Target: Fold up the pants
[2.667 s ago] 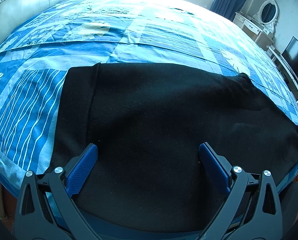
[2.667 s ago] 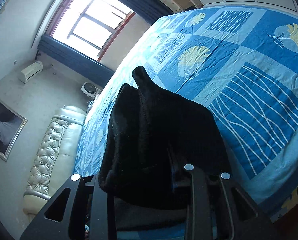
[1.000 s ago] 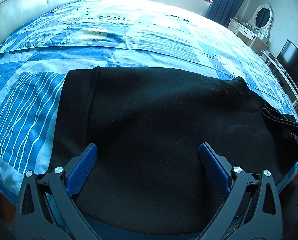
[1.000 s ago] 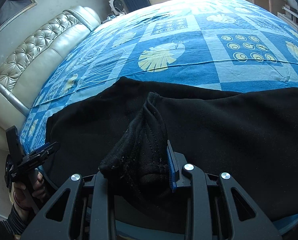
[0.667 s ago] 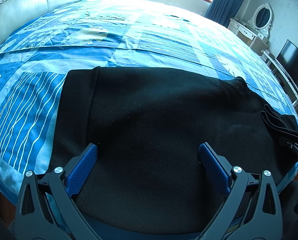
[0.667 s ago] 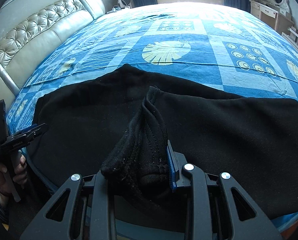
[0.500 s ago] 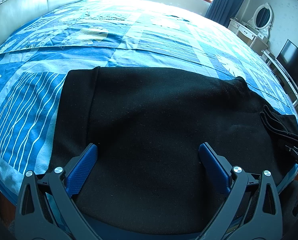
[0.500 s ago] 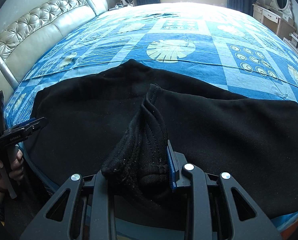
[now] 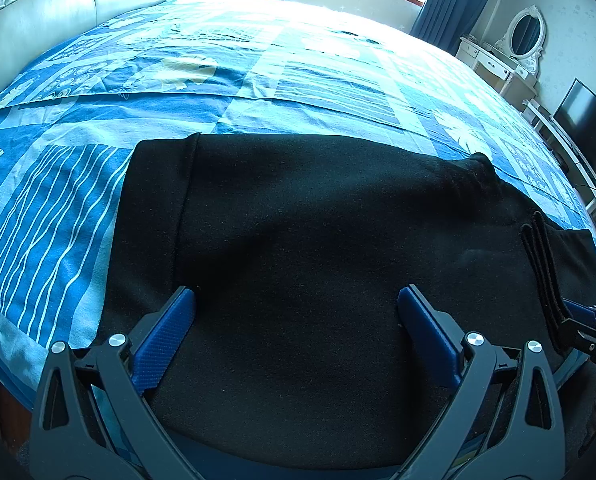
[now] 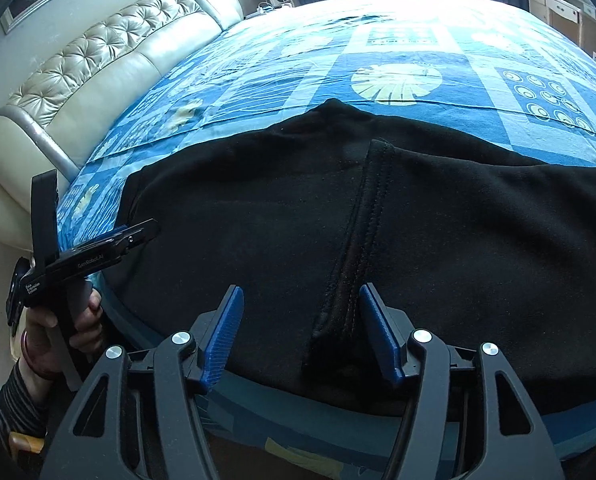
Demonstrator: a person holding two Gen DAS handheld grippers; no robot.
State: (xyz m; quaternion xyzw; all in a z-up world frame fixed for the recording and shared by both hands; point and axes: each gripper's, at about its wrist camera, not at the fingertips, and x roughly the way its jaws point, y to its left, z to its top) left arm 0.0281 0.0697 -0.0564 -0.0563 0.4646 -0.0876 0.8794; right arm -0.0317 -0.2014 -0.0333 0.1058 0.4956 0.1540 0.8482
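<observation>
Right wrist view: black pants [image 10: 438, 232] spread flat along the near edge of the bed [image 10: 398, 52], a stitched hem [image 10: 362, 240] lying on top of the cloth and running toward the near edge. Right claw [image 10: 300, 332] parted, holding nothing, hem end between its blue pads. Left claw [image 10: 138, 234] low over the pants' left end, held in a hand [image 10: 58, 332]. Left wrist view: pants [image 9: 318, 240] fill the near bed [image 9: 258, 60]; left claw [image 9: 296, 312] wide, empty, over the cloth. Tufted headboard [image 10: 98, 60] at the left edge. TV [image 9: 590, 120] and mirror [image 9: 524, 36] stand past the right edge.
</observation>
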